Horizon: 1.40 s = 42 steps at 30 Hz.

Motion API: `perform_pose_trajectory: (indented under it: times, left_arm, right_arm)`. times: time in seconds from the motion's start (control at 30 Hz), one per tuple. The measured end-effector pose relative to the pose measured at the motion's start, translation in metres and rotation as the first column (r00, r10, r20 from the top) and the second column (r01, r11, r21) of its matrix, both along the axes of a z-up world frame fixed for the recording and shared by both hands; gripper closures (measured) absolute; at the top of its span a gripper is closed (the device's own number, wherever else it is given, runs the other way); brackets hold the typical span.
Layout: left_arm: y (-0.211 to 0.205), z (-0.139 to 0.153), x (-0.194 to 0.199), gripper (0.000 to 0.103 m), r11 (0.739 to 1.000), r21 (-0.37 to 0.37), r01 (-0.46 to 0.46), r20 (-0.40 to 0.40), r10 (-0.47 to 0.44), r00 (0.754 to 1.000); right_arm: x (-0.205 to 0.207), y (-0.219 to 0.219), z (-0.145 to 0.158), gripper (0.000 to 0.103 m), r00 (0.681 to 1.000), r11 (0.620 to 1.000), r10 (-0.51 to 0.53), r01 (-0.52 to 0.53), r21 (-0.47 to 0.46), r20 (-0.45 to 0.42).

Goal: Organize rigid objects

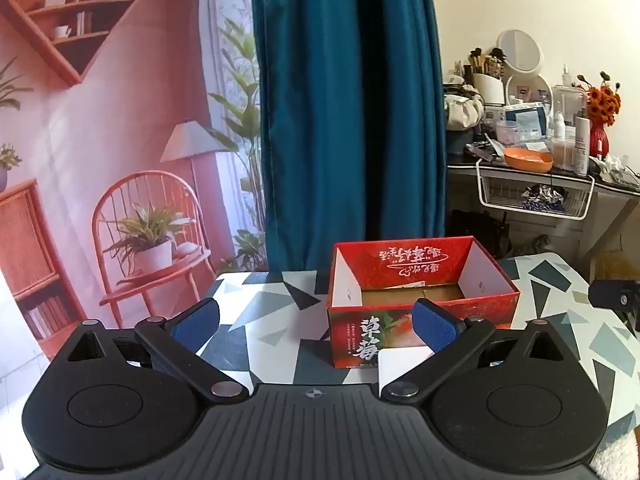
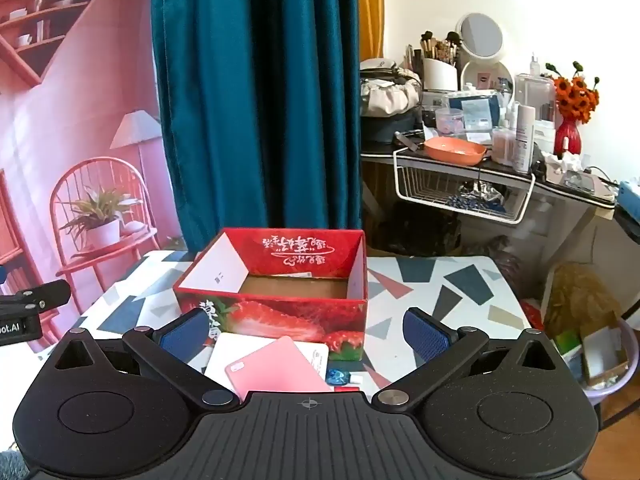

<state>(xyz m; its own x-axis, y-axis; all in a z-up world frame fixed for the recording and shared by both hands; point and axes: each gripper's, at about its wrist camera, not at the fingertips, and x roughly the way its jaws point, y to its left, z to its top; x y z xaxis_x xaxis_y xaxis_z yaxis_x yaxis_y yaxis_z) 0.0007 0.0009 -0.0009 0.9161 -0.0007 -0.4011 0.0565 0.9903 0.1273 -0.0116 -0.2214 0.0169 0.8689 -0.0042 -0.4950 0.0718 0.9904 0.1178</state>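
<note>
Your target items lie just in front of the open red strawberry-printed cardboard box: a flat pink rounded-corner card-like slab lying partly on a flat white rectangular sheet or board, with a small blue-wrapped item just right of them, all on the terrazzo-patterned tabletop. Your right gripper hangs over that pile with its jaws spread wide and nothing between them; your left gripper is likewise wide apart and empty, left of the box, its right pad crossing the box's front wall. The likely trouble is the slab's thinness: lying flat on the sheet, it gives the pads no edge, so you may pinch both layers or skate it against the box. A push could also shove the light, seemingly nearly empty box backwards toward the teal curtain. Right of the box, beyond the table, a cluttered vanity desk stands well clear.
</note>
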Motion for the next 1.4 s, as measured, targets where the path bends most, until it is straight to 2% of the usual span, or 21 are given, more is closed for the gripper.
perform_pose_trajectory:
  times: [0.17,0.2,0.27,0.33,0.47,0.7,1.4]
  left_arm:
    - [0.009,0.008,0.01,0.0,1.0,-0.011,0.001,-0.02,-0.001,1.0]
    - [-0.003,0.01,0.001,0.0,1.0,0.025,0.013,0.004,-0.013,1.0]
    - [-0.005,0.011,-0.007,0.0,0.999,0.027,0.02,0.017,-0.021,1.0]
    - [-0.003,0.001,-0.001,0.0,1.0,0.019,0.021,0.006,-0.021,1.0]
    - [-0.001,0.001,0.0,0.0,1.0,-0.001,0.011,-0.005,-0.011,1.0]
    - [-0.006,0.001,-0.002,0.0,0.999,0.008,0.034,-0.001,-0.034,0.999]
    - [-0.005,0.0,0.0,0.0,0.999,0.021,0.028,-0.009,-0.028,1.0]
  right_arm:
    - [0.0,0.0,-0.001,0.0,1.0,1.0,0.008,-0.008,-0.006,0.002]
    - [0.0,0.0,-0.002,0.0,1.0,1.0,0.011,-0.011,-0.006,0.002]
    - [0.0,-0.001,-0.003,0.0,1.0,1.0,0.014,-0.014,-0.008,0.003]
    - [-0.004,-0.007,-0.003,0.0,1.0,1.0,-0.007,0.007,0.0,0.006]
    - [-0.003,-0.002,-0.006,0.0,1.0,1.0,-0.002,0.003,-0.016,0.019]
    - [-0.003,-0.002,-0.004,0.0,1.0,1.0,0.002,-0.002,-0.01,0.014]
    - [-0.002,-0.001,-0.004,0.0,1.0,1.0,0.002,-0.002,-0.009,0.007]
